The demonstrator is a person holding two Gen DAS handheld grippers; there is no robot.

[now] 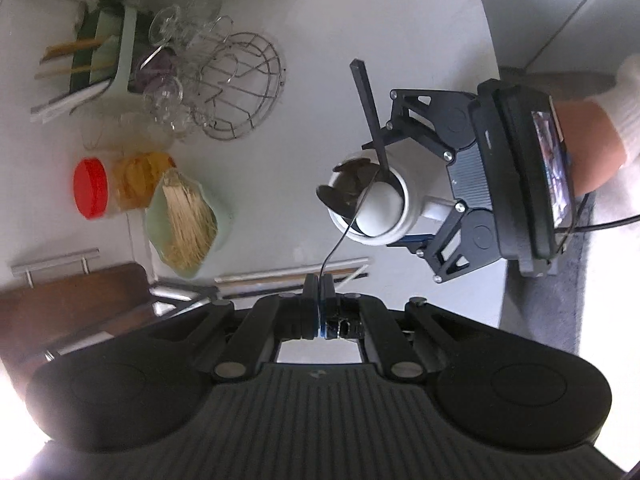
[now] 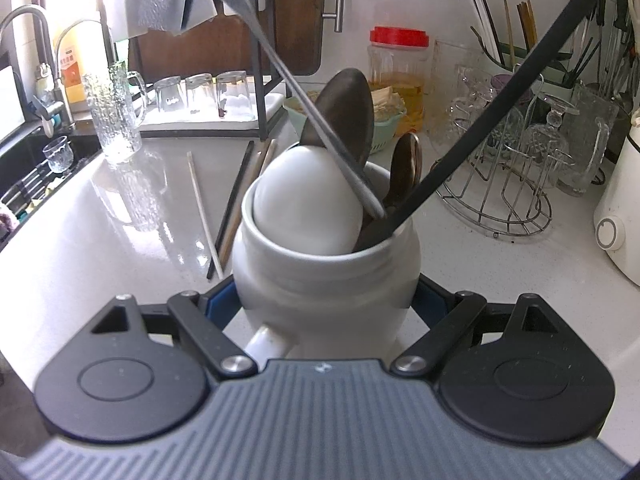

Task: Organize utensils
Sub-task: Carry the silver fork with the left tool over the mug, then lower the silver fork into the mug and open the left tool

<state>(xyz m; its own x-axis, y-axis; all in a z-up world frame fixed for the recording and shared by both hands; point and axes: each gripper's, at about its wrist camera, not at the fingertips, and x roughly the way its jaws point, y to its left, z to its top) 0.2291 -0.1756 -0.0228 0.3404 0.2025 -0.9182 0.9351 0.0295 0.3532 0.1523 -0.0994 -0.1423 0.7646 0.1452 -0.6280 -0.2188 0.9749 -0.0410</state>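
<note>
On the pale counter point(image 2: 100, 240), near its front edge, stands a white mug point(image 2: 326, 268), and the right gripper point(image 2: 326, 300) has its two fingers pressed against the mug's sides, steadying it with the handle pointing back toward the tool. The left gripper point(image 1: 319, 286) hangs above the mug with its jaws pinched together on the thin handle end of a metal spoon point(image 2: 320, 128), whose lower end already sits inside the rim. The step in hand looks like dropping this spoon into the mug with the other utensils; the next move would call for lowering it a little further and then spreading the jaws so the handle falls against the rim, without knocking the tall black-handled tool point(image 2: 500, 96) that leans out to the right. The mug is crowded: a big white spoon bowl point(image 2: 304, 200) fills the left half, and two dark spoons point(image 2: 348, 112) stand bowl-up behind it. Several chopsticks point(image 2: 224, 208) lie loose on the counter to the left of the mug, so the sorting seems unfinished. Farther back, a green bowl point(image 1: 160, 216) holds a heap of pale thin sticks, a red-lidded jar point(image 2: 398, 76) holds something yellow, and a wire rack point(image 2: 504, 184) on the right carries upturned glasses. A far rack point(image 2: 520, 36) holds more chopsticks.
</note>
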